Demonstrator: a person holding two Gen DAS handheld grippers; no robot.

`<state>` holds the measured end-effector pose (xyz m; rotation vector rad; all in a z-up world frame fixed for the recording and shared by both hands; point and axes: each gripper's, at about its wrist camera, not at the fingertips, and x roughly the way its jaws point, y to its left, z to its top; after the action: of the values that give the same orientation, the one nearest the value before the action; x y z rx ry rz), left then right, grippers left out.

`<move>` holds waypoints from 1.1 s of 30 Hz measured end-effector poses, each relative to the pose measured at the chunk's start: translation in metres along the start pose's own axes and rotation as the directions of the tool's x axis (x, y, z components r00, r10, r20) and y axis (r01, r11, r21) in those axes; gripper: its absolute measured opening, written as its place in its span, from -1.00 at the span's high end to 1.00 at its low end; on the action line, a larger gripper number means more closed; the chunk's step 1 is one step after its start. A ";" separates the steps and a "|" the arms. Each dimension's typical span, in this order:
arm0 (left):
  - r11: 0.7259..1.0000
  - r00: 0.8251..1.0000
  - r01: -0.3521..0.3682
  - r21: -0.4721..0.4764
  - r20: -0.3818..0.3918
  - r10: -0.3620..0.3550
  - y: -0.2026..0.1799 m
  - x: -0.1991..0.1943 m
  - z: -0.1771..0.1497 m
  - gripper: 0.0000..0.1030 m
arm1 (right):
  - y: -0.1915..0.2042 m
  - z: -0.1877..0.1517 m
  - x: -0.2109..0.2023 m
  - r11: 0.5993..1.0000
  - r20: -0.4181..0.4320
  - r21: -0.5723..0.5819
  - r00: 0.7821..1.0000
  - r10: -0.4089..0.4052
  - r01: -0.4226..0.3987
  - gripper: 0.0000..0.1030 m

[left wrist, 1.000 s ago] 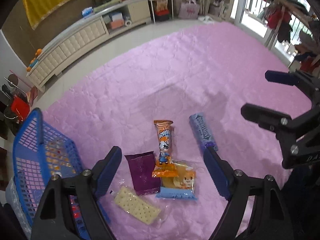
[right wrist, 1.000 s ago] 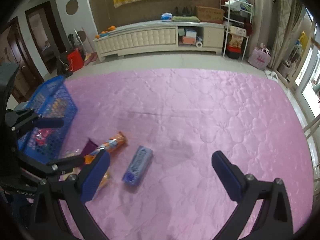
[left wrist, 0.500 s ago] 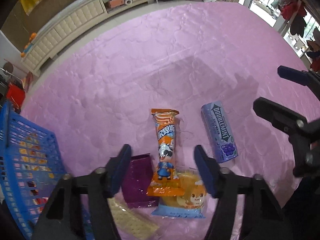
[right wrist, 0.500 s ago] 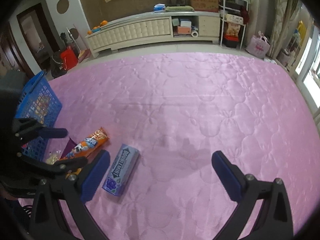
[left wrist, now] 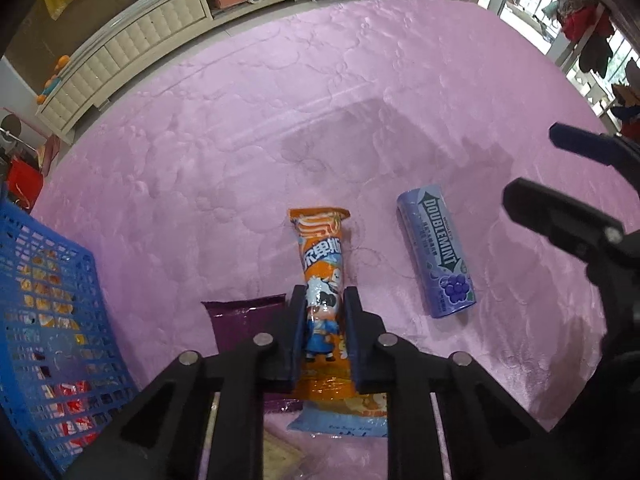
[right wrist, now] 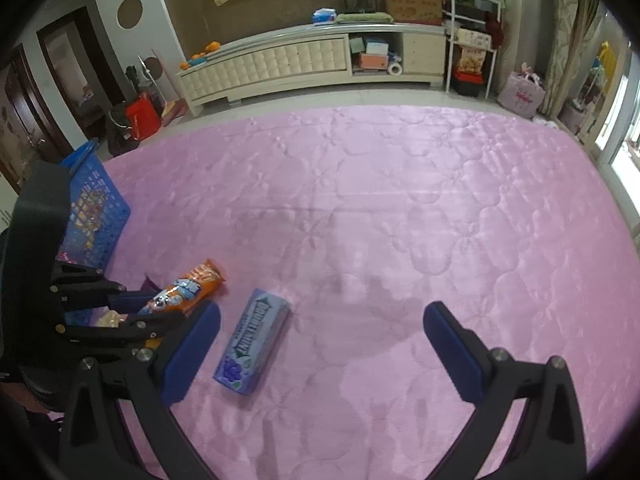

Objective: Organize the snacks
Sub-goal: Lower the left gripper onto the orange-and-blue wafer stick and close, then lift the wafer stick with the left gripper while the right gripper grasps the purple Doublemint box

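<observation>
An orange snack packet (left wrist: 320, 240) lies on the pink quilt (left wrist: 280, 120), on top of a purple packet (left wrist: 244, 316) and a blue-edged bun packet (left wrist: 340, 416). My left gripper (left wrist: 323, 300) points steeply down and its jaws are closing, pads pressed on both sides of the orange packet's lower half. The right wrist view shows the same grip (right wrist: 156, 308) on the orange packet (right wrist: 192, 286). A purple Doublemint box (left wrist: 436, 256) lies just right of it. My right gripper (right wrist: 322, 316) hangs open and holds nothing, with the Doublemint box (right wrist: 252, 344) near its left finger.
A blue mesh basket (left wrist: 48, 320) with several snacks inside stands at the quilt's left edge. A cracker packet (left wrist: 280, 456) lies under my left gripper's frame. The right gripper (left wrist: 536, 164) shows at the right. A long white cabinet (right wrist: 280, 64) lines the far wall.
My left gripper came down over the snack pile and its jaws went from wide open to pressed on the orange packet. The right gripper sank slightly and stayed open.
</observation>
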<state>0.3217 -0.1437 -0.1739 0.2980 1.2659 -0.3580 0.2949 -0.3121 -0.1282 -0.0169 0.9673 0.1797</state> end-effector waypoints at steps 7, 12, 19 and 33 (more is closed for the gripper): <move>0.999 0.995 -0.038 -0.018 0.087 0.039 0.011 -0.037 -0.015 0.74 | 0.010 0.005 -0.001 1.000 -0.009 0.005 1.000 -0.003 0.003 -0.99; 0.996 0.987 -0.077 -0.037 0.141 0.081 0.015 -0.058 -0.025 0.74 | 0.017 0.005 0.003 1.000 -0.030 0.001 0.999 -0.023 0.023 -0.99; 0.993 0.980 -0.075 -0.094 0.178 0.091 0.018 -0.065 -0.034 0.74 | 0.028 -0.004 0.017 1.000 -0.060 0.017 0.998 0.021 -0.020 -0.99; 0.994 0.971 -0.062 -0.088 0.226 0.081 0.020 -0.059 -0.045 0.74 | 0.057 -0.014 0.045 1.000 -0.193 -0.024 0.981 -0.010 0.005 -0.39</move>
<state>0.2761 -0.1011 -0.1292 0.2264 1.0368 -0.2706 0.2996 -0.2511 -0.1697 -0.0602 1.1588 0.1847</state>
